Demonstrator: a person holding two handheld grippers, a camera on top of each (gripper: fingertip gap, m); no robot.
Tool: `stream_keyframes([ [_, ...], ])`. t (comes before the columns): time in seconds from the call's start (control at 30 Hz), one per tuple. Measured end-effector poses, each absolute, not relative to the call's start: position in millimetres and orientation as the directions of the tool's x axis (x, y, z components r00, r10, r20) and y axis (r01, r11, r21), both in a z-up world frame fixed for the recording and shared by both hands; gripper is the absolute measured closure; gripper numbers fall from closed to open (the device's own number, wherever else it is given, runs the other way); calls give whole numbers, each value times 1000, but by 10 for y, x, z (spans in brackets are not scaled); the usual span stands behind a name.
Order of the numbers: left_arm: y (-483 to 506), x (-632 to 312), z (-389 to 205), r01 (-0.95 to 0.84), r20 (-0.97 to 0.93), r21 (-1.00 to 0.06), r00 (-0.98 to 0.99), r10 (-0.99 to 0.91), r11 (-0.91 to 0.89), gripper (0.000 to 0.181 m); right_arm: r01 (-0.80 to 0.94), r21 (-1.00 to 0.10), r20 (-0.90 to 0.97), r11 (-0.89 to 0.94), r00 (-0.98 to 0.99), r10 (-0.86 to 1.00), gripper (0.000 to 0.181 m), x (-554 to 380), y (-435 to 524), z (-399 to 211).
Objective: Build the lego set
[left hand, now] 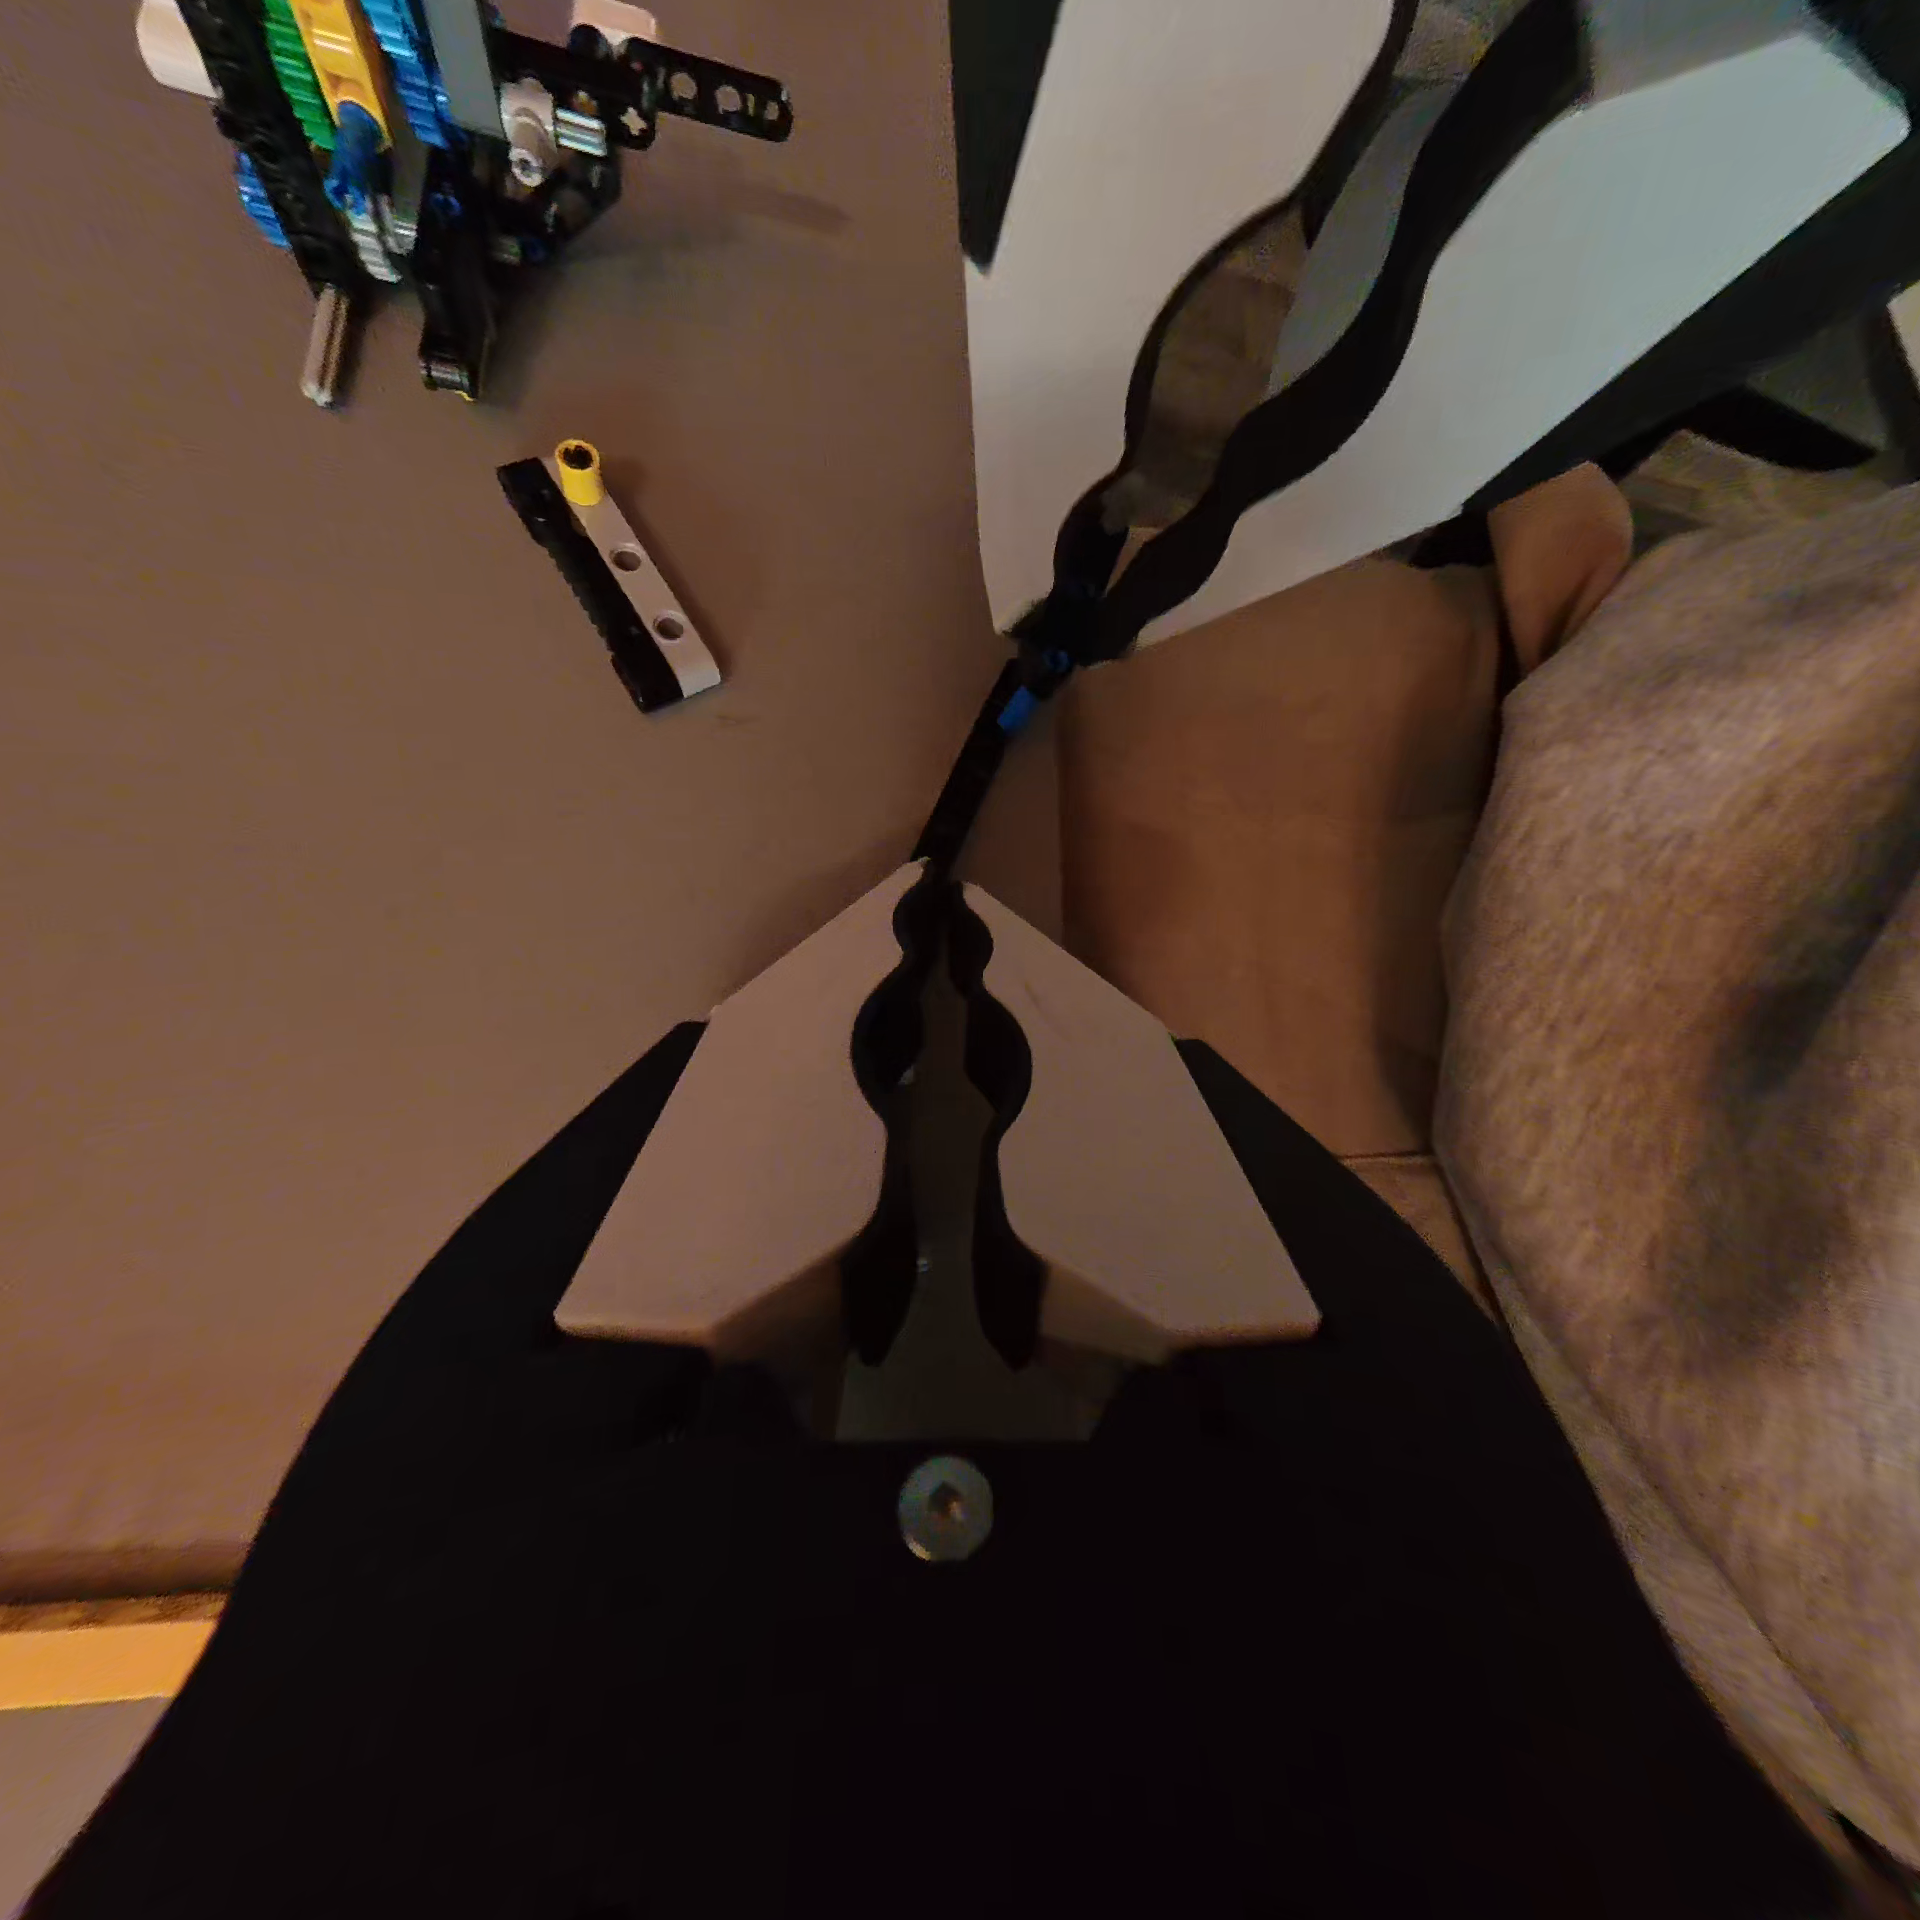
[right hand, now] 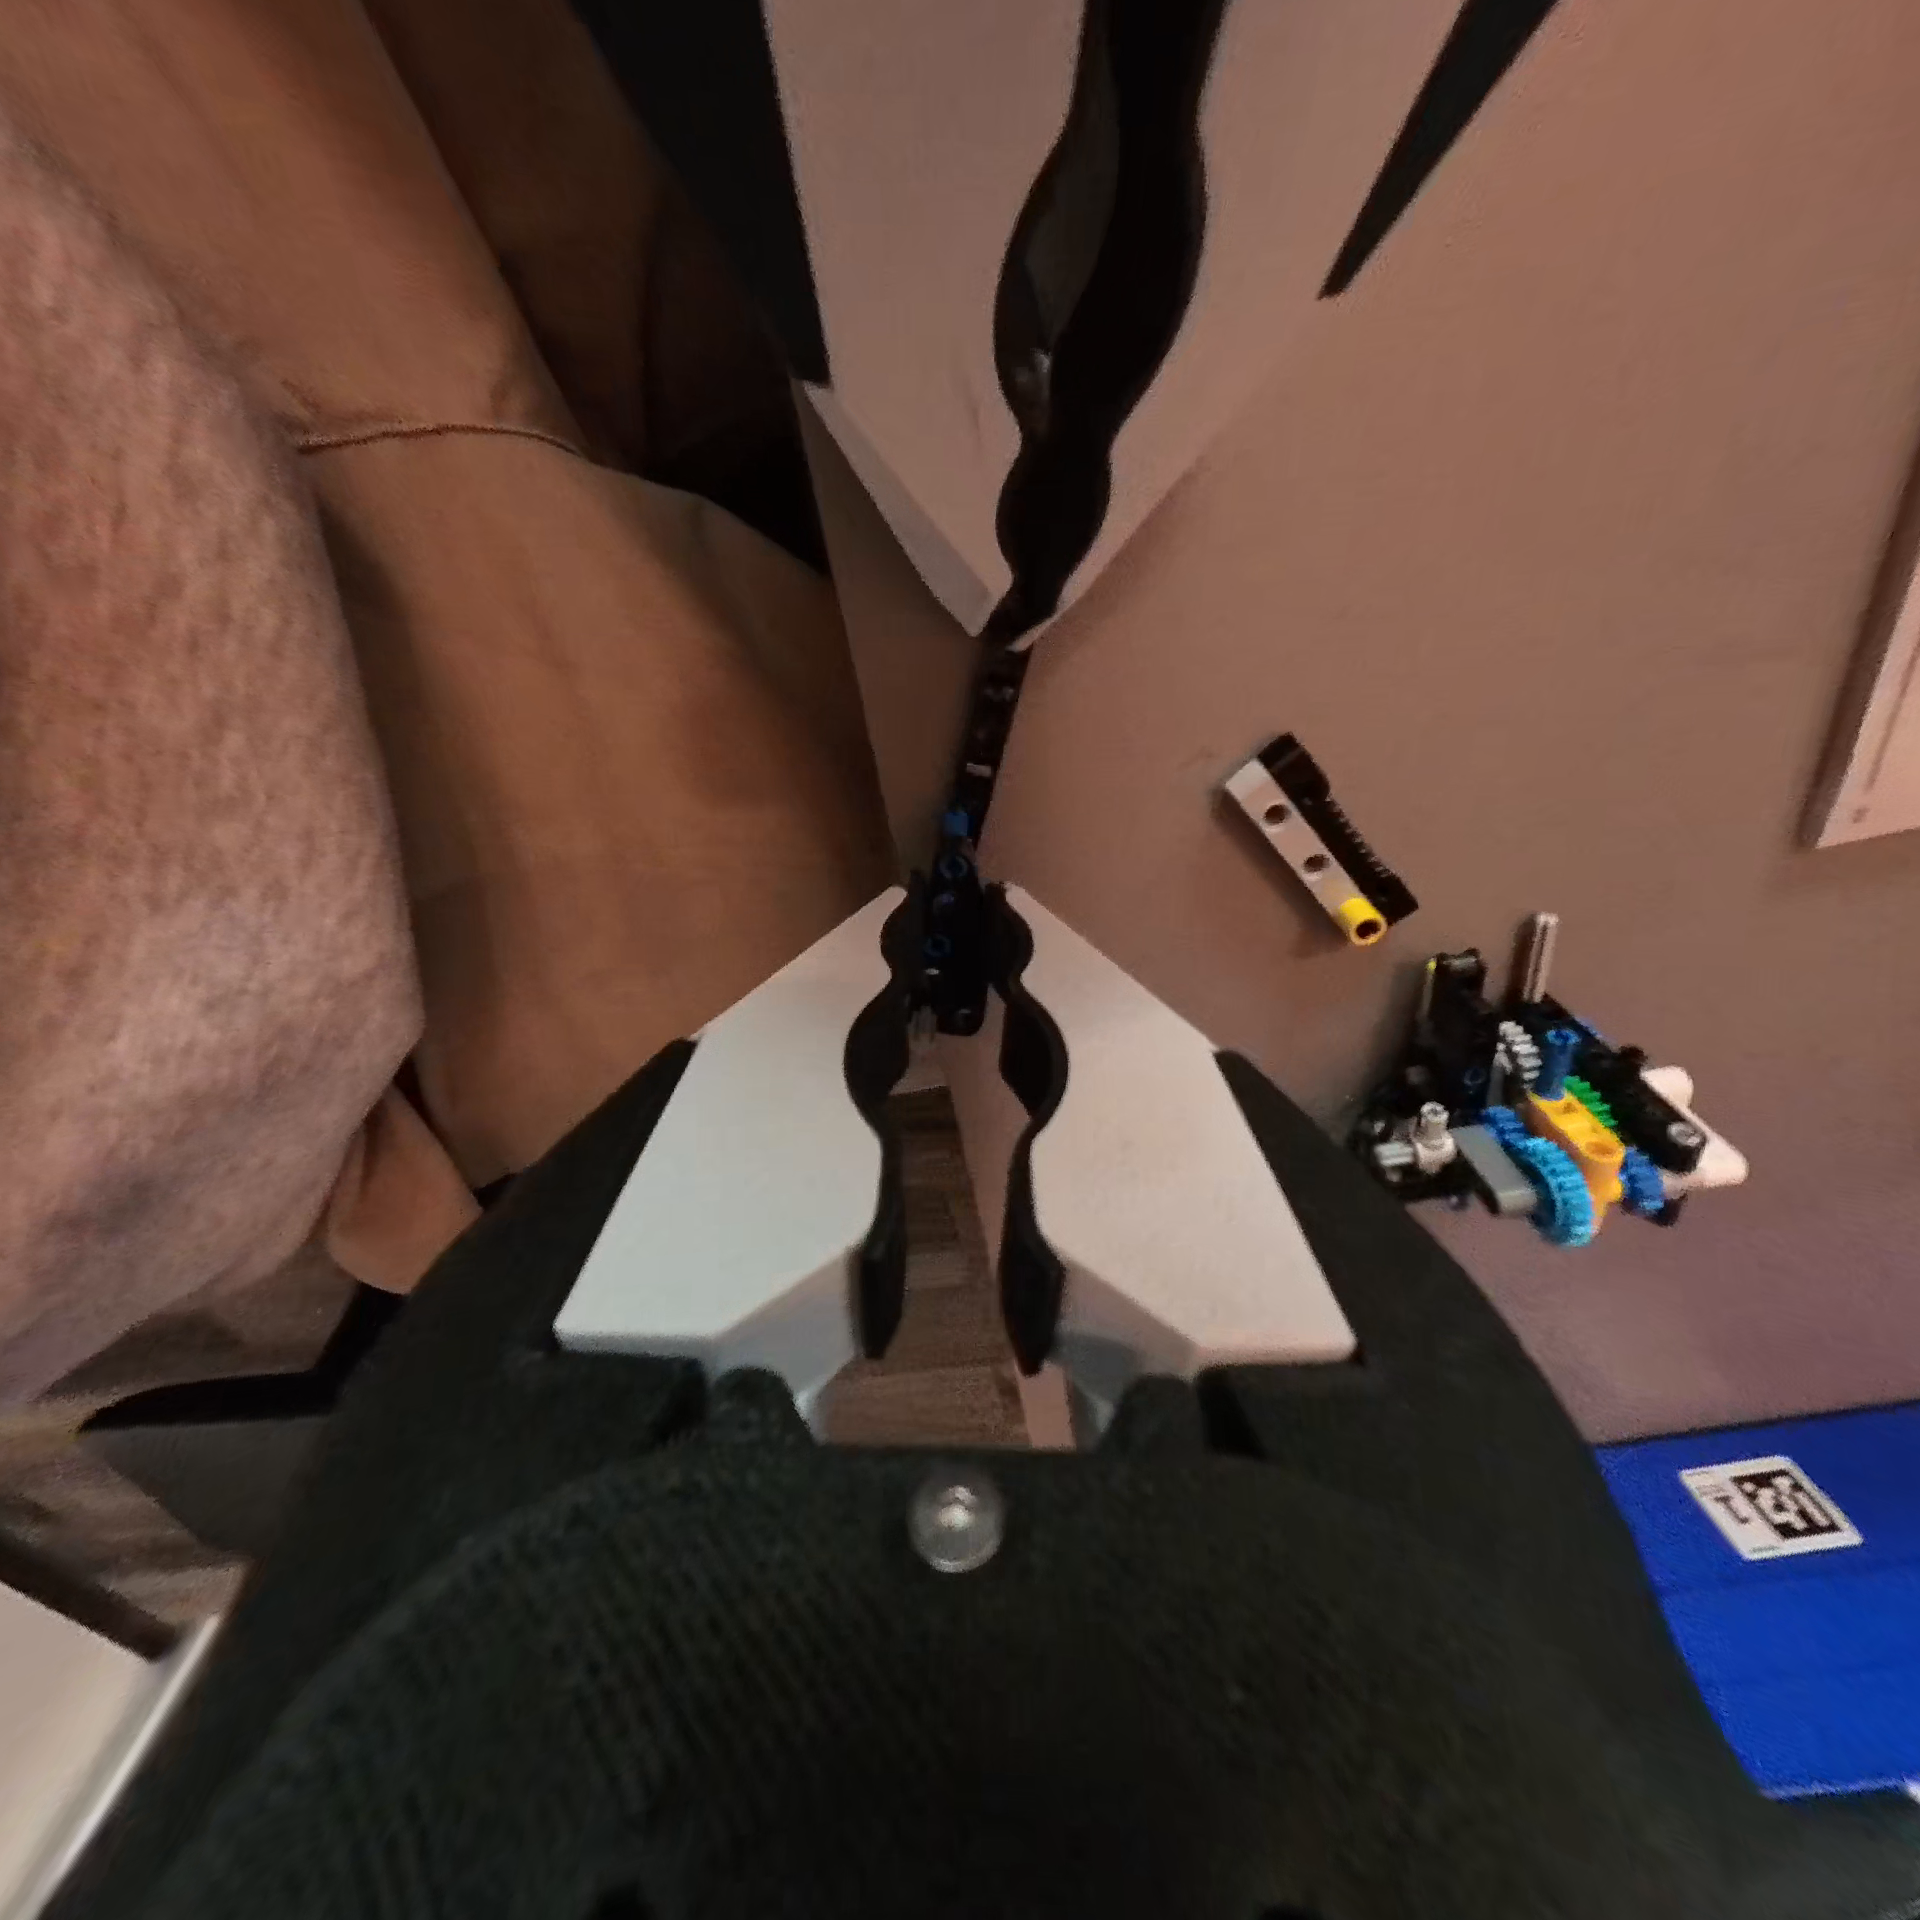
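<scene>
**Two grippers hold one black beam between them above a brown table**

A plain brown table (left hand: 312,935) fills the background, with a person's grey sleeve (left hand: 1662,1039) and tan clothing along one side. A blue mat (right hand: 1766,1621) bearing a white sticker lies at the table's edge in the right wrist view.

A long, thin black lego beam (left hand: 971,774) with blue pins spans the gap between the two grippers, lifted above the table. The left gripper (left hand: 940,883) has its fingers closed narrow on one end of the beam, right at the fingertips. The right gripper (right hand: 951,914) pinches the other end, where the blue pins sit, slightly deeper between its fingers. The two grippers face each other, tips near.

Well apart from the beam, on the table, stands a partly built lego assembly (left hand: 416,156) with black, green, yellow and blue parts. Near it lies a small grey and black piece (left hand: 623,582) with a yellow peg at one end.
</scene>
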State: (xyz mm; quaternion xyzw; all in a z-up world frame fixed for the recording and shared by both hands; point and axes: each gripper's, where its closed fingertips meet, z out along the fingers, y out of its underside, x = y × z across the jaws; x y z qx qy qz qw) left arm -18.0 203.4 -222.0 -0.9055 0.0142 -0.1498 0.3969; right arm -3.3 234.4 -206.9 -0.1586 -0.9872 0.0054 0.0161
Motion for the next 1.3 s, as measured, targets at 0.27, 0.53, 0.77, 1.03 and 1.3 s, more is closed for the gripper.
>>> stream_keyframes([
  [0.27, 2052, -74, -2221, 54, 244, -725, 952, -183, -687, 181, 361, -63, 42, 931, -931, 364, 171, -21, 2423, -2037],
  [0.53, 1984, -29, -2015, 120, 250, -766, 960, -122, -631, 142, 363, -106, 48, 926, -928, 370, 171, -55, 2449, -1961],
  [0.77, 1779, -109, -1997, 274, 194, -841, 958, 213, -467, 134, 358, -179, 43, 916, -928, 371, 171, -87, 2472, -1923],
  [1.03, 2074, -147, -2091, 339, 239, -818, 935, 260, -464, 145, 320, -219, 15, 922, -943, 331, 171, -126, 2444, -1950],
  [1.3, 2090, -91, -2185, 349, 266, -791, 936, 232, -503, 164, 260, -159, -2, 952, -965, 263, 171, -75, 2440, -2031],
])
